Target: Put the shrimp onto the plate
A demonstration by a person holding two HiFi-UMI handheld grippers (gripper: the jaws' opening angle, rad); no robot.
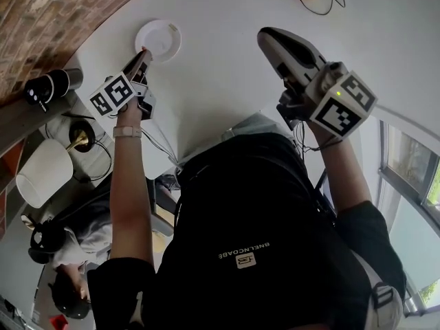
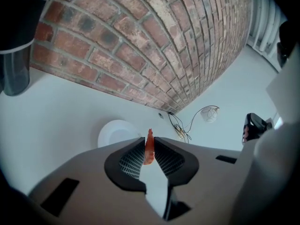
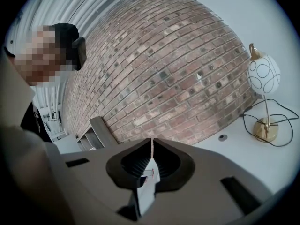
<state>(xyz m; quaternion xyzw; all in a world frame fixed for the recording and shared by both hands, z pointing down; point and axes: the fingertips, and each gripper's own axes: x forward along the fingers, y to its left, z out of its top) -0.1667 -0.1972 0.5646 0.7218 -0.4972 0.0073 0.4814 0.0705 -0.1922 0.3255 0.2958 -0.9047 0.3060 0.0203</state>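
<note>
While the shrimp (image 2: pixel 149 150) is pinched in the left hand-held gripper (image 2: pixel 149 143), at the upper left of the head view beside the white plate's (image 1: pixel 163 36) rim, it should be brought over the plate's middle, lowered close, and only then released. The jaws are closed to the shrimp's thickness. The right hand-held gripper (image 3: pixel 152 149) is shut and empty.

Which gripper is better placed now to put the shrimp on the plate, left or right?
Left. The left gripper is shut on the shrimp, with its tips at the edge of the plate. The right gripper is shut on nothing and farther from the plate.
</note>
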